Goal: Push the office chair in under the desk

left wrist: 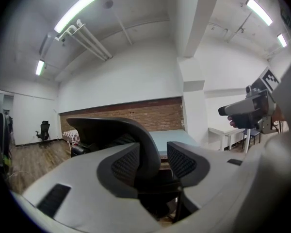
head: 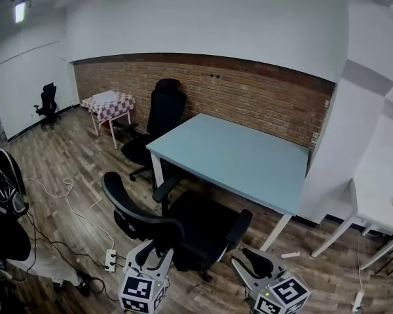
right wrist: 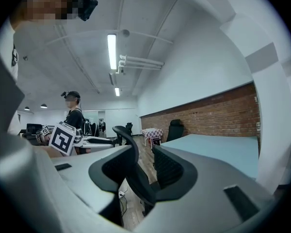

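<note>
The black office chair (head: 196, 224) stands at the near side of the light blue desk (head: 236, 156), its seat toward the desk and its curved backrest (head: 128, 205) toward me. My left gripper (head: 150, 252) is just behind the lower backrest, open. In the left gripper view the backrest (left wrist: 116, 130) shows through the gap of the left gripper (left wrist: 153, 161), and the pads do not press on it. My right gripper (head: 254, 265) is open behind the chair's right armrest (head: 239, 224). The right gripper (right wrist: 143, 169) frames the backrest (right wrist: 131, 149), with nothing between its jaws.
A second black chair (head: 164, 113) stands at the desk's far side by the brick wall. A small table with a checked cloth (head: 108, 103) is at the back left. Cables and a power strip (head: 110, 259) lie left of my grippers. A white desk (head: 383, 195) and pillar (head: 344, 142) stand at right.
</note>
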